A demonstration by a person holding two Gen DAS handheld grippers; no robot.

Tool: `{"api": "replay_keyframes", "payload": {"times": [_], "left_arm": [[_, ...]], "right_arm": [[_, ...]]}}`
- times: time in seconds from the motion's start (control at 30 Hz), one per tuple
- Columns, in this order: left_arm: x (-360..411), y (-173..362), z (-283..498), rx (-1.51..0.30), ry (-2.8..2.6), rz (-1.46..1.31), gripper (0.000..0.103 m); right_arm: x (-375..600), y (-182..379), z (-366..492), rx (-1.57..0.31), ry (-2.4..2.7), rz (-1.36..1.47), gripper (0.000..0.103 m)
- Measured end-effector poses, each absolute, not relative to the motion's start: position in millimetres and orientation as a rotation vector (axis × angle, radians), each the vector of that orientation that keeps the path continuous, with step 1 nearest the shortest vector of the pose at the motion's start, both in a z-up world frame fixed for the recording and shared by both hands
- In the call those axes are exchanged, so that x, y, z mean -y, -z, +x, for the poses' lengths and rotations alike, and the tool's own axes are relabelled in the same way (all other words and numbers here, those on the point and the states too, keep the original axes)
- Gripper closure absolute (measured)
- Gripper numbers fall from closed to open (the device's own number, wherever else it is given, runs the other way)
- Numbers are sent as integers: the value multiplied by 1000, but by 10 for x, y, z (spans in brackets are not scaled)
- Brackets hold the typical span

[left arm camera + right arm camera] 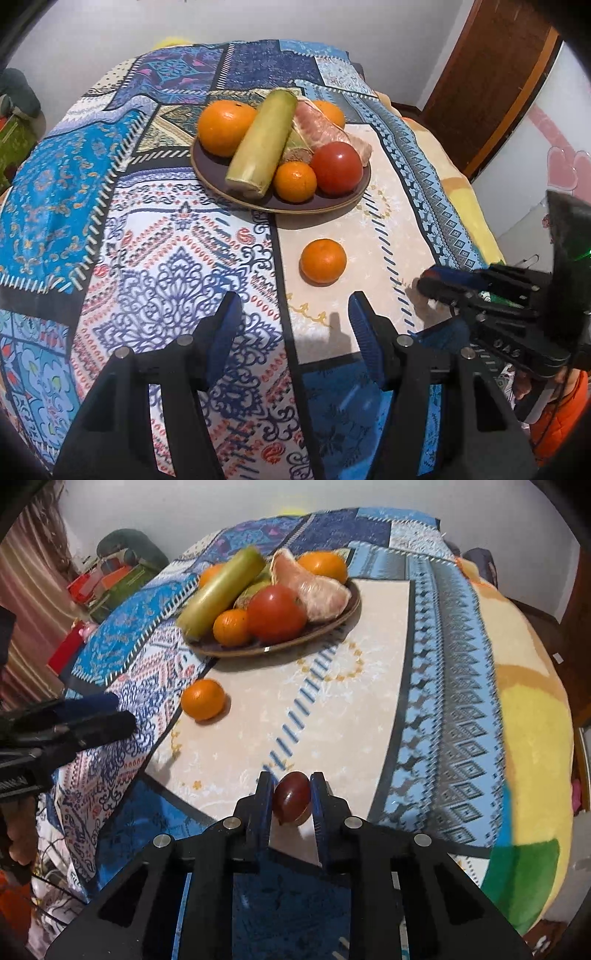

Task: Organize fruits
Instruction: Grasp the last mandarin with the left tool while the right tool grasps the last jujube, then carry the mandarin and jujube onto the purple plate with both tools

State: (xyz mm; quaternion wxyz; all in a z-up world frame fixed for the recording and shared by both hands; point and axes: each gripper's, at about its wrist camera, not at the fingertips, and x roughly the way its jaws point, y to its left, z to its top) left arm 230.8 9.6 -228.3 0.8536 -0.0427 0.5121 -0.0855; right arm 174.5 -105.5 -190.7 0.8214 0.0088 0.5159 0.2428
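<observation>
patchwork cloth, one plate, two loose fruits

patterned blue patchwork tablecloth [74, 192] covers the whole table, with a cream panel toward its right side. on the cloth, toward the far edge and straddling the cream panel's left border, sits the dark brown plate [207, 173]. it is piled with a long pale green gourd [262, 140] lying diagonally, a pink peeled pomelo segment [325, 129], a red tomato [337, 168], a large orange [225, 127] at its left, a second orange [330, 112] behind the pomelo and a small orange [294, 181] at the near rim.

left gripper [293, 328] hovers over the near part of the cloth with its jaws spread wide and nothing between them. right gripper [291, 797] sits low at the near edge of the cream panel, jaws narrowed against both sides of a small dark red plum-like fruit [292, 798].

a loose orange [323, 261] lies alone on the cream panel, between the plate and the near edge, apart from both grippers.
</observation>
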Motion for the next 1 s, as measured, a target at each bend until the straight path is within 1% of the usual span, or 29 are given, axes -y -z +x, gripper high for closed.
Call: {"api": "replay_keyframes", "payload": {"times": [0.43,0.47,0.53,0.6,0.67,0.83,1.0], "left_arm": [[189,2534,2695,-1117,216,-66,43],[195,2546,2708,-1117,217,-66,44],[211,2570,2746,-1119,221,-68,50],[215,2594,2769,-1126,229,-74,63],[215,2607,2779,-1126,229,-73,69],[150,2553,2765,-1105,232,-82,69],[-37,2349,2771,-1052,216,-108,69]], "right_arm": [[1170,1691,1954,-1001,-492,23,85],[1172,1688,1966,-998,-493,24,85],[1166,1682,1998,-993,-494,26,84],[1160,1677,2027,-989,-496,27,84],[1151,1677,2059,-985,-498,28,84],[1126,1663,2123,-974,-500,28,84],[1087,1614,2213,-955,-508,34,84]]}}
